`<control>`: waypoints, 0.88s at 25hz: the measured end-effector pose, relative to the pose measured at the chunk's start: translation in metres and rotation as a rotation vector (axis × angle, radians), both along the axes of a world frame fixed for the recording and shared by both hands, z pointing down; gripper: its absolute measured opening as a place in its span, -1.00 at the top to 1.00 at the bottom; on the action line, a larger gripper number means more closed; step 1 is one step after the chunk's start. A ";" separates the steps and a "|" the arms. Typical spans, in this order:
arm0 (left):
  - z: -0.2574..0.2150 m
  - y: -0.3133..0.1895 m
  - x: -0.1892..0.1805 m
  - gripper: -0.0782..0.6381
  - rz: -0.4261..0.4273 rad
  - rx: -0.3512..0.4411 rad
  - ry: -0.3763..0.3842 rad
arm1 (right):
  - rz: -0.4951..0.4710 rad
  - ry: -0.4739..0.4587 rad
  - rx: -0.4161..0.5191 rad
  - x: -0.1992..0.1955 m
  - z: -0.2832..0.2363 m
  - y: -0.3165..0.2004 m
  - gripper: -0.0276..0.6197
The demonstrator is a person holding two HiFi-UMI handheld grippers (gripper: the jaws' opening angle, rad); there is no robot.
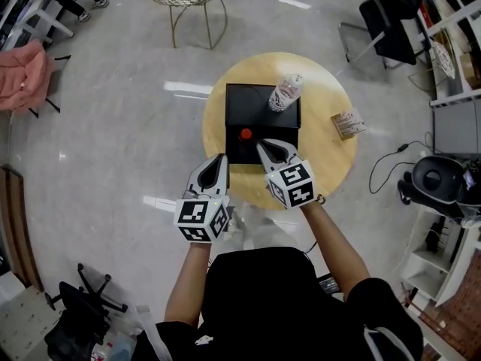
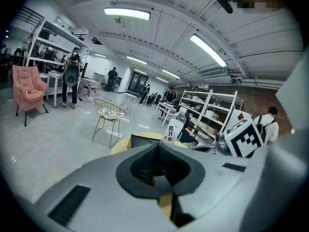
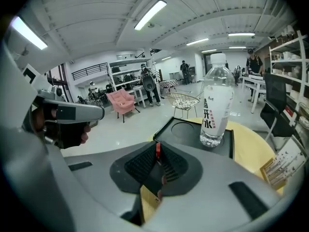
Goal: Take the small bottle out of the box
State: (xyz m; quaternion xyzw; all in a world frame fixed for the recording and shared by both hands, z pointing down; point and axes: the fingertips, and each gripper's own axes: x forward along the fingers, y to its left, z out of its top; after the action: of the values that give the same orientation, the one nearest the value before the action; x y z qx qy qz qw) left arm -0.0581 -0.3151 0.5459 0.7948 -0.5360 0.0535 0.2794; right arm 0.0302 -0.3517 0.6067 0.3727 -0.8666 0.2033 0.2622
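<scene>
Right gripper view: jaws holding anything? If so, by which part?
Nothing held. The right gripper has its jaws shut together, empty; a small red thing lies in the black box just beyond their tips, the water bottle stands farther off.

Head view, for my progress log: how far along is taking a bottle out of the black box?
Done: nothing yet. The clear bottle stands upright in the far corner of the black box, and a red-topped item sits in its near part.
In hand: nothing. The left gripper and right gripper are both shut and empty at the near edge.
Left: open, grasp, lift out.
</scene>
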 end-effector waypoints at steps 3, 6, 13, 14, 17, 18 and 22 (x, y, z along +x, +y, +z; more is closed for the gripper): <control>0.004 -0.002 -0.003 0.76 -0.016 -0.011 -0.001 | -0.012 0.011 -0.017 -0.002 0.008 -0.004 0.91; 0.007 -0.004 -0.003 0.76 -0.027 -0.018 -0.002 | -0.024 0.017 -0.030 -0.003 0.014 -0.008 0.90; 0.012 -0.013 -0.010 0.76 -0.053 -0.032 -0.009 | -0.077 0.041 -0.047 -0.016 0.029 -0.020 0.66; 0.013 -0.016 -0.011 0.76 -0.056 -0.034 -0.009 | -0.085 0.043 -0.051 -0.018 0.031 -0.023 0.62; 0.016 -0.020 -0.012 0.76 -0.061 -0.043 -0.005 | -0.103 0.049 -0.064 -0.023 0.038 -0.028 0.52; 0.017 -0.021 -0.013 0.76 -0.062 -0.046 -0.004 | -0.110 0.053 -0.069 -0.025 0.041 -0.028 0.49; 0.022 -0.023 -0.018 0.76 -0.074 -0.058 -0.001 | -0.130 0.073 -0.089 -0.034 0.055 -0.030 0.39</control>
State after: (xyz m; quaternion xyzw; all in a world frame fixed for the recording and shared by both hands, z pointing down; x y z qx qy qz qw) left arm -0.0766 -0.3380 0.5676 0.7661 -0.5633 0.0589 0.3037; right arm -0.0034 -0.3818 0.6615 0.3107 -0.8690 0.2102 0.3226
